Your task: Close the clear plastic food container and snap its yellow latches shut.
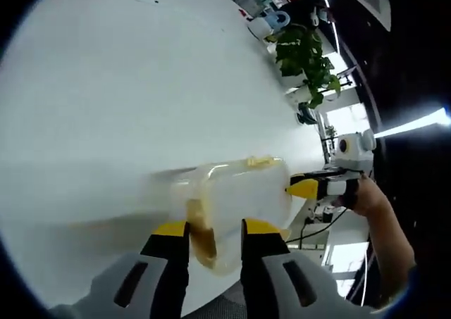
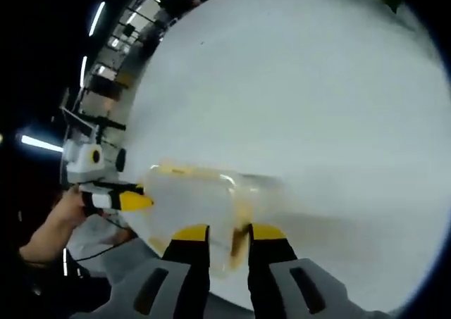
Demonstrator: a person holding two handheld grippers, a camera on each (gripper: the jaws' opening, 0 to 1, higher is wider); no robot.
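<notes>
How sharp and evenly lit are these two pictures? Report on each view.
Left gripper view: the container is motion-smeared, the white table is washed out bright, and fisheye bends the table edge. Right gripper view: the container is blurred too, with a soft streak trailing to its right; the background is dark with bright strip lights.

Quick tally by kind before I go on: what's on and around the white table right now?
Clear plastic food container: 1
Grippers: 2, left gripper and right gripper
White table: 1
Potted plant: 1
Total: 5
</notes>
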